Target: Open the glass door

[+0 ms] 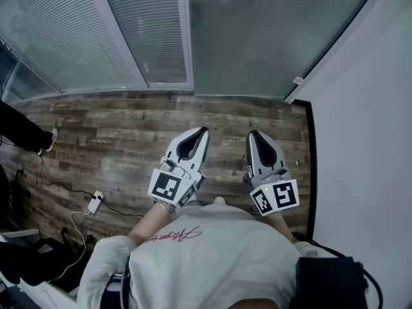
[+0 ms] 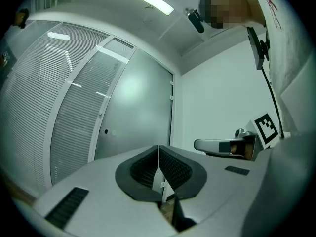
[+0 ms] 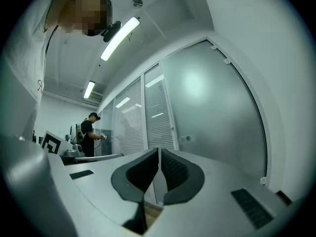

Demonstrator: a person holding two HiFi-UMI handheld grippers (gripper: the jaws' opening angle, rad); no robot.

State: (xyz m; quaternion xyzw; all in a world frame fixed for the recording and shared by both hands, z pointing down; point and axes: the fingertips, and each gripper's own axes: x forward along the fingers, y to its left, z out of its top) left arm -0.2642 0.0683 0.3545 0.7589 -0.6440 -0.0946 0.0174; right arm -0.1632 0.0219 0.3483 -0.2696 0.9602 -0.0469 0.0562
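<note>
Two grippers are held side by side over a wooden floor (image 1: 129, 127) in the head view. The left gripper (image 1: 204, 131) and the right gripper (image 1: 252, 134) both point ahead at the glass door (image 1: 257, 44). The door is grey and frosted, and it is well apart from both grippers. Window panels (image 1: 129, 31) with blinds stand to the left of the door. A white wall (image 1: 367, 108) is on the right. A power strip (image 1: 95, 201) with a cable lies on the floor at the left. Someone's shoe (image 1: 50, 140) shows at the left edge.

In the left gripper view, the jaws are pressed together with nothing between them. The glass door is ahead, past the jaws. The right gripper shows at the right side.

In the right gripper view, the jaws are pressed together too, and they hold nothing. The glass door fills the space ahead and to the right. A person (image 3: 90, 135) in black clothes stands far off at the left, by the blinds.
</note>
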